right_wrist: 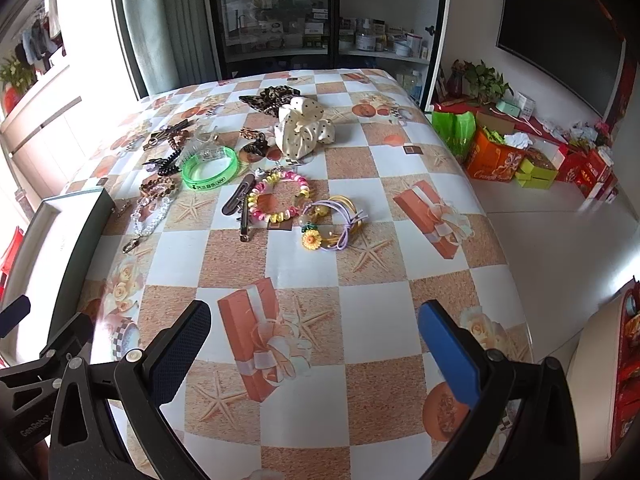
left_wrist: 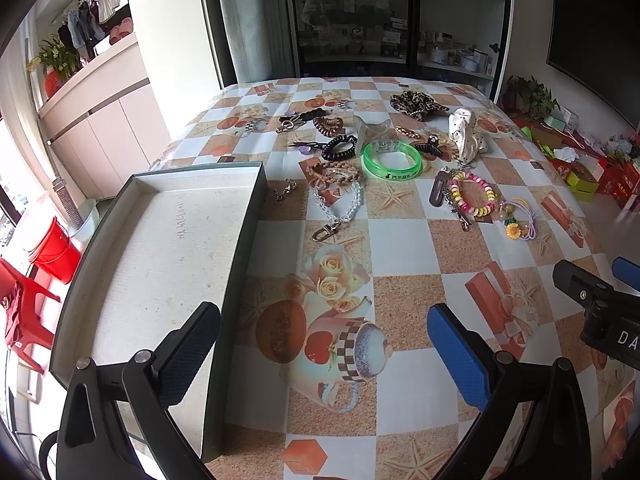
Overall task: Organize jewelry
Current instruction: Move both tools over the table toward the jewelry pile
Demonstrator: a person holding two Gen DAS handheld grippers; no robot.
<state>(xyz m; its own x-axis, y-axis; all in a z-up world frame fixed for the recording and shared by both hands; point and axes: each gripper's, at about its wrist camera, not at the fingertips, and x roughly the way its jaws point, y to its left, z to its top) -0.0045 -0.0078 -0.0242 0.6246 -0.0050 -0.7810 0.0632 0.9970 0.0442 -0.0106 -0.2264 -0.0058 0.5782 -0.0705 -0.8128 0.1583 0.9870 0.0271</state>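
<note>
An empty shallow box tray (left_wrist: pixel 160 248) with dark green walls lies at the table's left; its corner shows in the right wrist view (right_wrist: pixel 86 216). Jewelry and hair pieces lie scattered beyond it: a green bangle (left_wrist: pixel 392 160) (right_wrist: pixel 210 170), a clear bead chain (left_wrist: pixel 340 204) (right_wrist: pixel 150 212), a pink-yellow bead bracelet (left_wrist: pixel 472 194) (right_wrist: pixel 278 196), a sunflower hair tie (left_wrist: pixel 518 222) (right_wrist: pixel 332 222), a black coil tie (left_wrist: pixel 340 147). My left gripper (left_wrist: pixel 324 356) is open and empty near the tray's near corner. My right gripper (right_wrist: pixel 314 354) is open and empty over the tablecloth.
A polka-dot scrunchie (right_wrist: pixel 304 128), a leopard scrunchie (right_wrist: pixel 270 96), hair clips (left_wrist: pixel 438 190) and a claw clip (left_wrist: pixel 430 148) lie farther back. Gift boxes and bags (right_wrist: pixel 496 156) stand on the floor at right. Red bucket and chair (left_wrist: pixel 52 248) stand left of the table.
</note>
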